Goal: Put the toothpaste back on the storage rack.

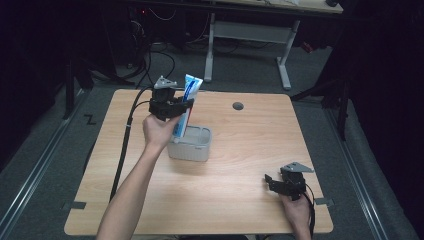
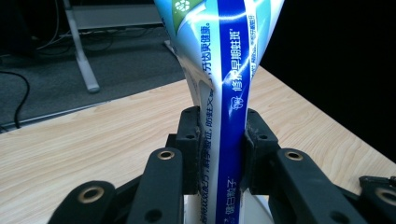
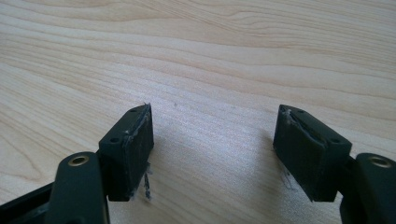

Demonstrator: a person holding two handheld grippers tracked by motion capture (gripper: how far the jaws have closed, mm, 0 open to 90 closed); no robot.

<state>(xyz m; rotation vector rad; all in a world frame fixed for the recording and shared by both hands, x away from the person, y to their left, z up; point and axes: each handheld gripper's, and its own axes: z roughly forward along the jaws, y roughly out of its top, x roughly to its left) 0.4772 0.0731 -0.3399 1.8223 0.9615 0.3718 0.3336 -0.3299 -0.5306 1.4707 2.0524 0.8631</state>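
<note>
Pale wooden desk point(image 1: 240, 165); your left tongs point(image 1: 181, 106) pinch a blue-and-white toothpaste tube point(image 1: 188, 102) above the grey plastic bin point(image 1: 191, 144), centre frame; right tongs point(image 1: 272, 180) spread, lower right.

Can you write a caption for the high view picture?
Left gripper holds a toothpaste tube upright over a grey bin.

Left tongs point(image 1: 186, 103) raised, jaws clamped; right tongs point(image 1: 270, 180) low near table edge, jaws apart.

wooden table point(image 1: 240, 150) (round grommet point(image 1: 238, 106)), second desk's legs point(image 1: 285, 70) behind
</note>
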